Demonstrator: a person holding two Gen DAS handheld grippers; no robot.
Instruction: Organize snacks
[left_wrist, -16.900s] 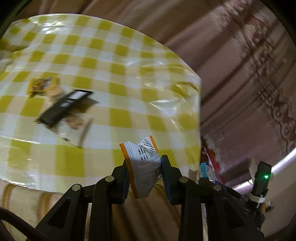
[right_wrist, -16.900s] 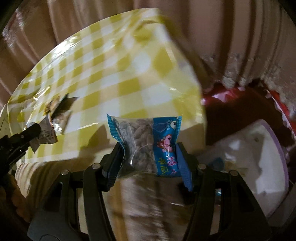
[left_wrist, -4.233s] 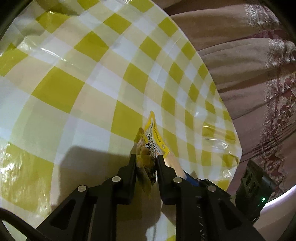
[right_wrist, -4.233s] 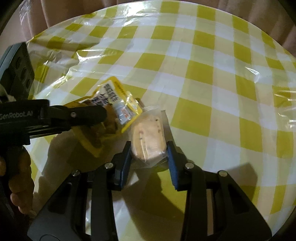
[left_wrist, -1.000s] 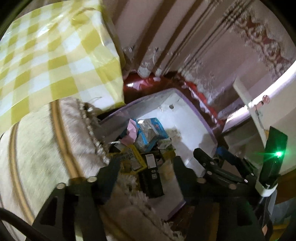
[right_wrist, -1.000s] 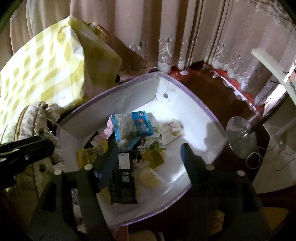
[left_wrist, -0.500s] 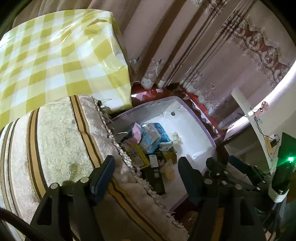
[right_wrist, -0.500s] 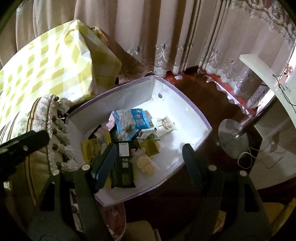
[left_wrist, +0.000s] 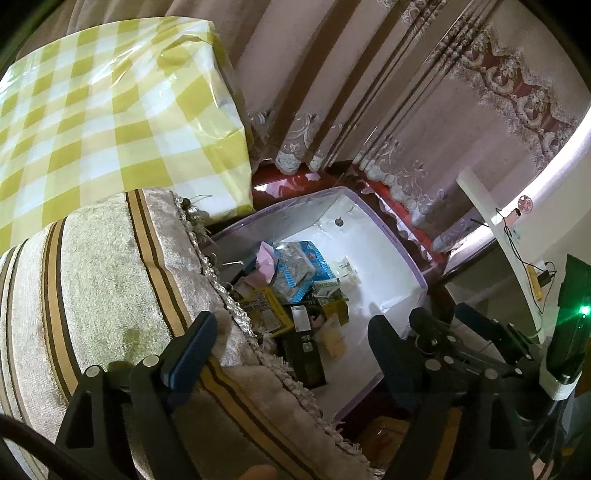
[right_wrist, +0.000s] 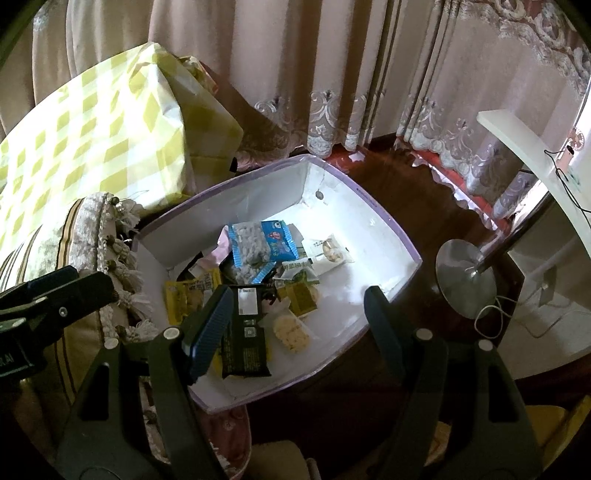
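A white box with a purple rim (right_wrist: 391, 221) stands on the floor and holds several snack packets: a blue packet (right_wrist: 262, 245), a black bar (right_wrist: 245, 330), a yellow packet (right_wrist: 186, 295) and a clear cookie pack (right_wrist: 290, 330). The box (left_wrist: 388, 236) also shows in the left wrist view, with the blue packet (left_wrist: 299, 267) inside. My left gripper (left_wrist: 288, 334) is open and empty, above the cushion edge. My right gripper (right_wrist: 295, 310) is open and empty, high above the box.
A table with a yellow checked cloth (left_wrist: 92, 103) stands at the left. A striped fringed cushion (left_wrist: 92, 277) lies between it and the box. Curtains (right_wrist: 332, 74) hang behind. A lamp base (right_wrist: 465, 280) with a cable stands on the floor at the right.
Both grippers have risen and pulled back from the box, so it looks smaller. Both stay open and empty. The yellow packet and the cookie pack held earlier now lie in the box.
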